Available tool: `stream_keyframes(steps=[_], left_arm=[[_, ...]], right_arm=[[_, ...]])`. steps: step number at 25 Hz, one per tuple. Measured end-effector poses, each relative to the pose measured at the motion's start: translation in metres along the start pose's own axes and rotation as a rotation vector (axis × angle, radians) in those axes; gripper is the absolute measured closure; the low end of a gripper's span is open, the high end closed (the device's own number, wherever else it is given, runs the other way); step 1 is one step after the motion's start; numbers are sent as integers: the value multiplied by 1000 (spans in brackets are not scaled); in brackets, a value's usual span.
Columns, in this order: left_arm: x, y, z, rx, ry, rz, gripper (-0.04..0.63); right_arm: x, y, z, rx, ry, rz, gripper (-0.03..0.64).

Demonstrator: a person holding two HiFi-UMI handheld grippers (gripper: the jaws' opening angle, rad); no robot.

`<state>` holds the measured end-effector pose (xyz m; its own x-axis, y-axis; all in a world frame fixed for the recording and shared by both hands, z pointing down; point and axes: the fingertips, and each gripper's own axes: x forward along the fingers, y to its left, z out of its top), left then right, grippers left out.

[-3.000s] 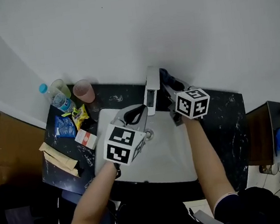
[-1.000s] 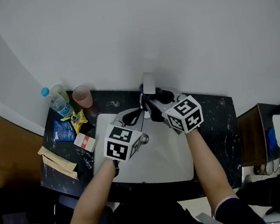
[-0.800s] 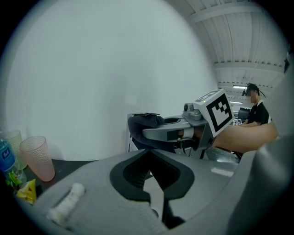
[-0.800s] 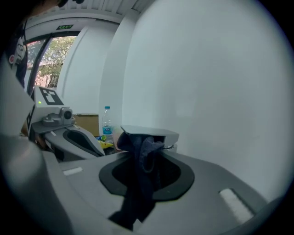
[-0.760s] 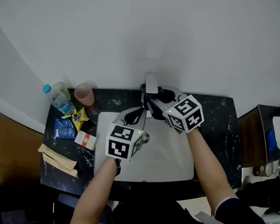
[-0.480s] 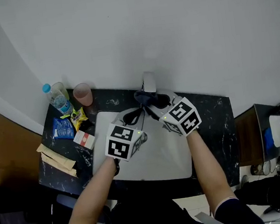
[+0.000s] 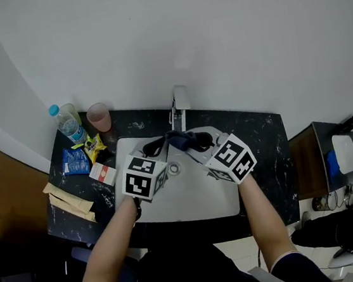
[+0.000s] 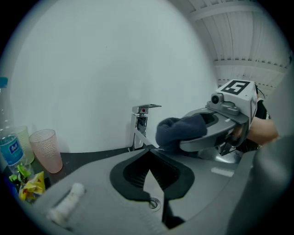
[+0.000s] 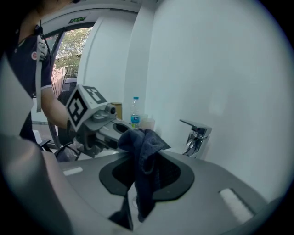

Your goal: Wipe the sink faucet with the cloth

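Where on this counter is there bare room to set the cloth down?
The black counter right of the sink is bare, from the faucet to the front edge. Left of the sink is crowded: water bottle, pink cup, snack packets.

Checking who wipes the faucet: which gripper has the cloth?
The right gripper: its jaws are shut on the dark blue cloth. The left gripper has its jaws shut with nothing between them.

Head cam sits high up, staring almost straight down over the sink (image 7: 190,199) with both claws in shot. Each claw cam rides low and close behind its own jaws. For the left gripper (image 8: 148,152), the faucet (image 8: 140,124) is just ahead-left of its tips. For the right gripper (image 9: 146,158), it's ahead-right. All three views share the faucet.
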<state>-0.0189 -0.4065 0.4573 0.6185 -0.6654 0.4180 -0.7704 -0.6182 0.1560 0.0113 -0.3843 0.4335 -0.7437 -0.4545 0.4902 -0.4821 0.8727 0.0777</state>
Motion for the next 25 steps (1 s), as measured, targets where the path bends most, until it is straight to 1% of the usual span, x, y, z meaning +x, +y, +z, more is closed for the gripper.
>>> stream_keyframes(steps=[2,4,8,10,13,15,19,22,25], left_arm=[[2,1,-1,0,6,-3,594],[4,-1,-1,8,9,-12,594],[8,-4,2,23,12,-24,594],[9,-5,2,25,13,-25,594],[10,-4,3,35,11,-19,594],[10,-3,6,36,6,-22,594],[11,-2,12,39,-7,-23,594],[13,-2,19,37,-25,-21,594],[15,1,19,51,-18,-8,594]], right_arm=[[-4,12,-7,20,13,32,531],[-9,15,-11,45,10,23,531],[-12,-7,7,96,-57,-45,531],[-3,-20,11,112,-50,-60,531],[12,-44,11,184,-35,-78,529],[19,-63,12,233,-32,-109,529],[26,-94,13,283,-28,-191,529],[27,-105,14,321,-59,-222,531],[25,-105,12,353,-95,-249,529]])
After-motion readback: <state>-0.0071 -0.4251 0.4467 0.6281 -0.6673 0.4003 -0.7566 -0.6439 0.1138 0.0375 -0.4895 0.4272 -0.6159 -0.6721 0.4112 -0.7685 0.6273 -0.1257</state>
